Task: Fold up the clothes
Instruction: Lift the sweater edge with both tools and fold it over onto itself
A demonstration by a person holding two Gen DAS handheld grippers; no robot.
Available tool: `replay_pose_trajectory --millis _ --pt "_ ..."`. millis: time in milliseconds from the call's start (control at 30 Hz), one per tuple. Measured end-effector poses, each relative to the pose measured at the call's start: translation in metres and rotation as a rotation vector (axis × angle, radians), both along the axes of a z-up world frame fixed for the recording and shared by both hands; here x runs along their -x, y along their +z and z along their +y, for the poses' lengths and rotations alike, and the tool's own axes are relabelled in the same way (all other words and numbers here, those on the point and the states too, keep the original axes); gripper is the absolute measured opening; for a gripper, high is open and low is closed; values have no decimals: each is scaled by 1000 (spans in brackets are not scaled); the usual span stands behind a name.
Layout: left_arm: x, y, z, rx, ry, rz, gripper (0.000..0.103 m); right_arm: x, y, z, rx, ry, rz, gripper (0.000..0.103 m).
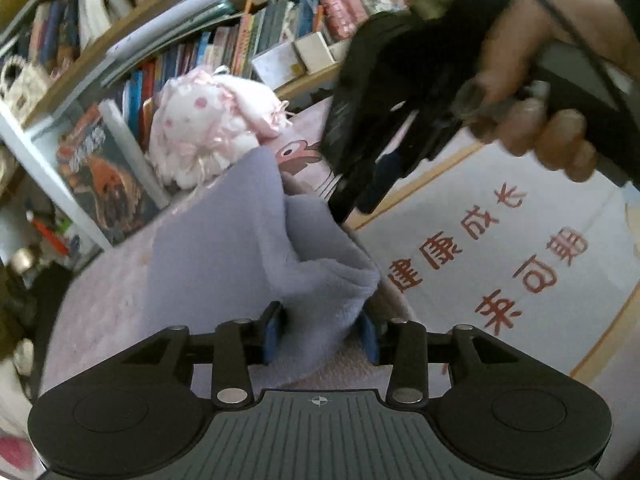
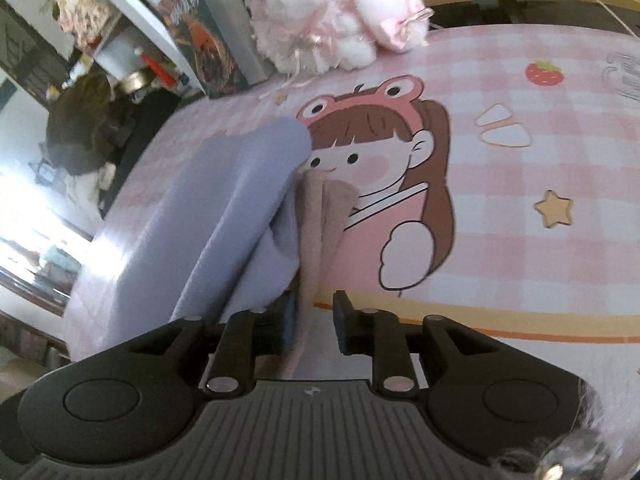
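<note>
Left tool (image 1: 322, 334) pinches lavender garment (image 1: 248, 248), bunched ahead on the table (image 2: 520, 208). Right tool (image 2: 314, 322) stands spread around beige cloth (image 2: 320, 232); open room rightward. Left view alone shows books (image 1: 224, 48).

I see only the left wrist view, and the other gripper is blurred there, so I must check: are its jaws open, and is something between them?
Observer: The right gripper has its jaws apart. A narrow beige soft cloth runs between them, against one pad only.
Operator: Does this beige cloth touch the lavender one?
Observer: Yes, the lavender fleece cloth lies pressed along its left side.
Operator: What is under its far end?
Observer: The pink checked mat. The beige end lies over the printed cartoon girl, near her chin.
</note>
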State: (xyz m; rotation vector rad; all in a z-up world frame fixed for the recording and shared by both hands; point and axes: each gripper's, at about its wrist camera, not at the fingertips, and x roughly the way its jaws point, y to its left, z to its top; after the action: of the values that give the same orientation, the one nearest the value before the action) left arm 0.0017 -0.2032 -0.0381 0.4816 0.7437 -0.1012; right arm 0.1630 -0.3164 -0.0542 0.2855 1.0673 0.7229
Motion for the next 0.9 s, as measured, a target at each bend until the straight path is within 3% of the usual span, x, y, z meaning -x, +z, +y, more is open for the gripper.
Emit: replay_pose_trajectory --millis 133,233,267,300,333,467,633,767,900 --pt "3 11 -2 19 25 -37 41 -1 2 -22 -128 2 76 21" --pt "-1 5 -13 -63 8 -57 42 -7 -4 -18 -204 34 167 21" --pt "-3 1 -17 -97 0 -65 38 -8 -6 -16 -220 47 194 21" --pt "-5 0 -19 -115 4 -73 20 -8 -7 -13 -229 59 215 21" --pt "-8 2 -17 -111 23 -82 14 -7 -7 -11 -240 70 233 21" --pt "-8 22 6 26 129 -115 10 -5 -10 -16 -302 67 278 39" --pt "-4 38 29 176 214 -131 9 -11 -16 -29 -462 14 347 44" --pt "3 40 31 224 220 -135 9 -22 -27 -27 -558 -47 430 51" --pt "7 36 33 228 222 -123 9 -34 -37 -9 -548 -115 476 48"
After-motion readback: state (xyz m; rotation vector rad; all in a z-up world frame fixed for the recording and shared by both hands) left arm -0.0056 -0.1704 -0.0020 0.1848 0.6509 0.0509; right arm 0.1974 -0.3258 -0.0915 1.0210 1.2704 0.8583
